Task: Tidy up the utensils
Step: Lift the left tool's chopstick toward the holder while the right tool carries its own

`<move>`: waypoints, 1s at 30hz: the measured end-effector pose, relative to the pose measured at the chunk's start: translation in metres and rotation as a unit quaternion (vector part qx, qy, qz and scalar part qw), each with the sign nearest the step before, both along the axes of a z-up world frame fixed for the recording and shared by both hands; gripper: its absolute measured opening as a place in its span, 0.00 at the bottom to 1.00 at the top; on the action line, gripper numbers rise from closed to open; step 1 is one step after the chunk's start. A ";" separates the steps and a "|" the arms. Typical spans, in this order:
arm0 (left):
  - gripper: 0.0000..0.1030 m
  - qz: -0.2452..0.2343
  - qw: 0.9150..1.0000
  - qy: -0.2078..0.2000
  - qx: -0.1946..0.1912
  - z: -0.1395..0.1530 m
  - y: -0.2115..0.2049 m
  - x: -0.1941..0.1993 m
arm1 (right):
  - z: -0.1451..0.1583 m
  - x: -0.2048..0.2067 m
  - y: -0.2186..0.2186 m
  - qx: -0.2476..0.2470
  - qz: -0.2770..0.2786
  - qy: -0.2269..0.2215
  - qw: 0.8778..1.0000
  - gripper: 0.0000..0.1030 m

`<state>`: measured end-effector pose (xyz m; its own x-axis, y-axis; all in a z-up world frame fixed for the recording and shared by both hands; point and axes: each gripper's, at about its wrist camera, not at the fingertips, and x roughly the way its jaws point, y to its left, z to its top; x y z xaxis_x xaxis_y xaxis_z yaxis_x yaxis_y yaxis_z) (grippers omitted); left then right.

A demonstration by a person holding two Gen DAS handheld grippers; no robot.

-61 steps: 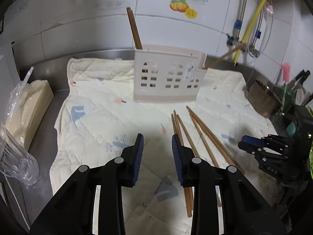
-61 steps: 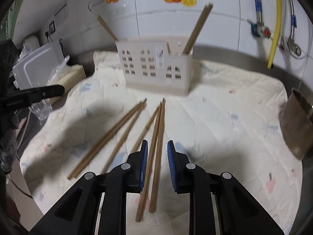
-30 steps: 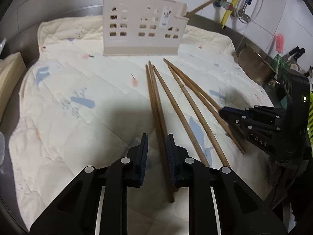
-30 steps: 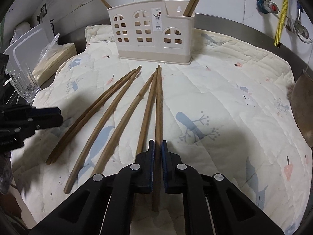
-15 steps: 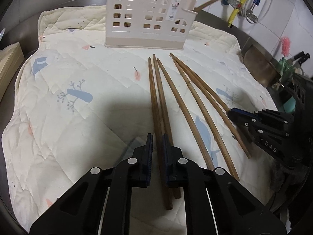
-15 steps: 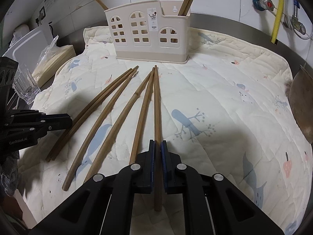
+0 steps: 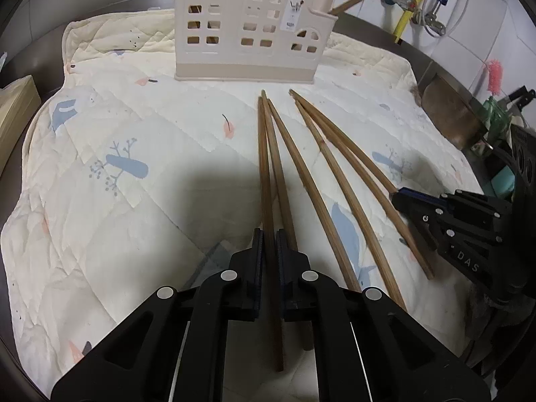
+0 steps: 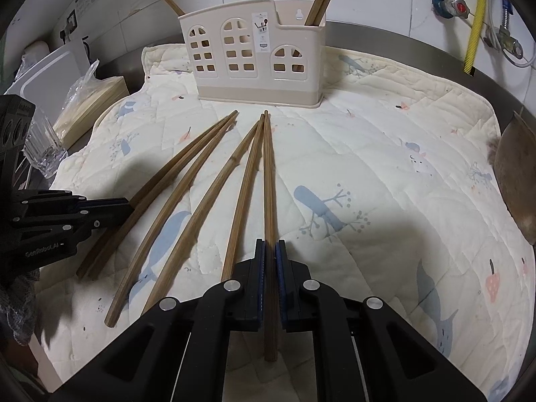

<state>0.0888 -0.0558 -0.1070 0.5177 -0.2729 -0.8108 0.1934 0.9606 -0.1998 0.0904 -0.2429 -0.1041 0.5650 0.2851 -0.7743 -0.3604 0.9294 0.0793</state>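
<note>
Chopsticks (image 7: 294, 174) lie in a fan on the quilted cloth (image 7: 117, 117), in the middle of the left wrist view, tips pointing up toward the holder (image 7: 254, 33) at the top; more chopsticks stand inside the holder, sticking out at the top of the right wrist view; the left gripper (image 7: 269, 241), at the bottom middle, has its jaws pressed on one chopstick (image 7: 266, 167), the leftmost one in that view; the right gripper (image 8: 270, 251), at the bottom middle of its own view, is clamped on the rightmost chopstick (image 8: 268, 174) there; a clear glass (image 8: 42, 147) stands at the left edge, just off the cloth.
</note>
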 end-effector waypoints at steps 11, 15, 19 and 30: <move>0.05 0.004 0.997 -0.078 0.002 0.063 0.019 -0.005 | 0.047 -0.009 -0.005 0.017 -0.011 -0.069 0.997 0.06; 0.05 -0.008 0.995 -0.099 0.003 0.089 0.017 0.002 | 0.083 -0.006 -0.004 0.030 -0.012 -0.113 0.993 0.06; 0.05 -0.014 0.994 -0.110 0.018 0.102 0.016 0.005 | 0.111 0.001 -0.003 0.040 -0.009 -0.141 0.989 0.06; 0.05 -0.012 0.996 -0.086 0.015 0.083 0.023 0.004 | 0.115 0.003 0.003 0.041 -0.005 -0.143 0.989 0.06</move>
